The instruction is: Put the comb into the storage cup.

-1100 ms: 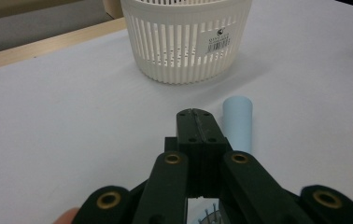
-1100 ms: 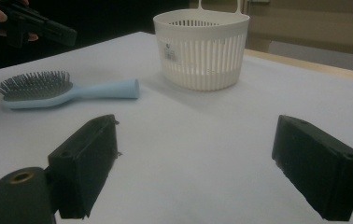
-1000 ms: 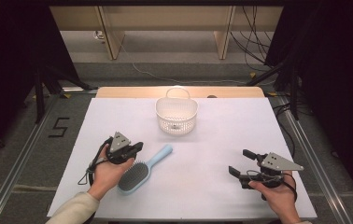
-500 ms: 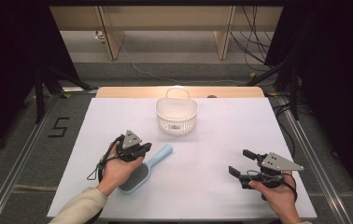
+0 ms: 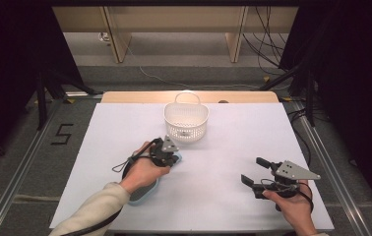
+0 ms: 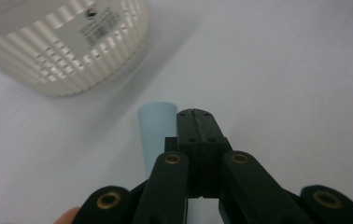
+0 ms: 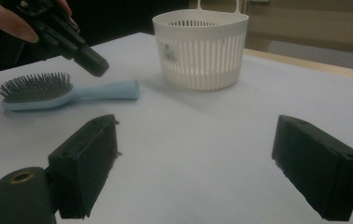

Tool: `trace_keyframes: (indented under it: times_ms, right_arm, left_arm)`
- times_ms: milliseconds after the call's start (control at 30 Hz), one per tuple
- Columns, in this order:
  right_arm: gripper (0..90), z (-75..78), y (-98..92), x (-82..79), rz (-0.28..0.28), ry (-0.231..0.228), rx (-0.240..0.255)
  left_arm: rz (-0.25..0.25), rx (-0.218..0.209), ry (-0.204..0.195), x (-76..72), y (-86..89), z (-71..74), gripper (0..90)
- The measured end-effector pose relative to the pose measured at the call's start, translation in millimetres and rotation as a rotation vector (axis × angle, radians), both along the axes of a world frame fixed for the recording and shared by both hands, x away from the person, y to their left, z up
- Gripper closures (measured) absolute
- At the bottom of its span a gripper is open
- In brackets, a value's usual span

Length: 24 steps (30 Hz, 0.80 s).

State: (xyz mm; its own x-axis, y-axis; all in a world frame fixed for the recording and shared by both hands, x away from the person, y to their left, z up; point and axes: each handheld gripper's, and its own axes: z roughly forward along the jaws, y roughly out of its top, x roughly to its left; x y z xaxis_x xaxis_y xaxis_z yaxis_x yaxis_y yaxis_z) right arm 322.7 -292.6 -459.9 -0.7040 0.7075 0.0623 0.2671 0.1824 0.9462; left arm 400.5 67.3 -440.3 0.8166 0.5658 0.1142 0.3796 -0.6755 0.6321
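So at that moment my left gripper [image 5: 171, 160] was hanging over the handle end of the light blue hairbrush [image 7: 48, 93], jaws pressed flat together with nothing pinched between them. In the left gripper view the closed tips sat just beside the rounded end of the handle [image 6: 156, 130], slightly above it, and in the right gripper view there was a gap between the tips and the handle, so no contact. My left hand [image 5: 142, 172] covered most of the brush head in the high view, with just a bit of pale blue peeking out under my palm.

The brush itself lay flat on the white table [image 5: 233, 147], bristles up, handle pointing toward the white slotted basket [image 5: 186, 120]. The basket stood upright near the far middle of the table, a short way off from the handle tip and not touching it. It had a small barcode sticker on its side wall.

My right gripper [image 5: 255, 172] was parked well away on the right side of the table, held low in my right hand [image 5: 292, 206], jaws spread wide with only bare table between them. It pointed roughly toward the brush and the basket
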Motion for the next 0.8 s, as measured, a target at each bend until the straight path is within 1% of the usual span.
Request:
trace_keyframes:
  times_ms: [33,67,100,167,233,367,433,533,800]
  right_arm:
    - [15.2,0.0,0.0,0.0,0.0,-0.001,-0.001]
    - [15.2,0.1,-0.1,-0.1,0.001,0.0,-0.002]
    - [15.2,0.0,-0.1,-0.1,0.002,-0.001,0.0]
    - [15.3,-0.1,-0.3,-0.1,0.002,-0.001,0.002]
    - [15.3,-0.2,-0.4,-0.1,0.004,-0.001,0.004]
    - [15.3,-0.3,-0.6,-0.3,0.005,-0.002,0.005]
    - [15.3,-0.3,-0.5,-0.2,0.006,-0.001,0.004]
    - [15.3,-0.3,-0.1,-0.2,0.006,0.0,0.002]
    - [15.3,-0.5,-0.2,0.0,0.007,0.002,0.005]
  left_arm:
    - [-0.025,0.028,-0.007,2.6,-5.9,-0.8,89.7]
    - [-0.05,0.076,-0.017,4.6,-13.0,-2.4,89.7]
    - [-0.07,0.106,-0.014,5.9,-16.6,-3.0,89.7]
    - [-0.102,0.135,0.008,8.5,-24.6,-5.8,89.7]
    - [-0.114,0.148,0.024,10.0,-29.8,-9.3,89.8]
    - [-0.114,0.168,0.047,9.7,-34.4,-15.0,89.8]
    - [-0.116,0.185,0.045,10.1,-35.1,-16.5,89.8]
    - [-0.123,0.206,0.053,11.7,-34.7,-19.5,89.8]
    - [-0.084,0.234,0.076,19.1,-28.8,-25.9,89.8]
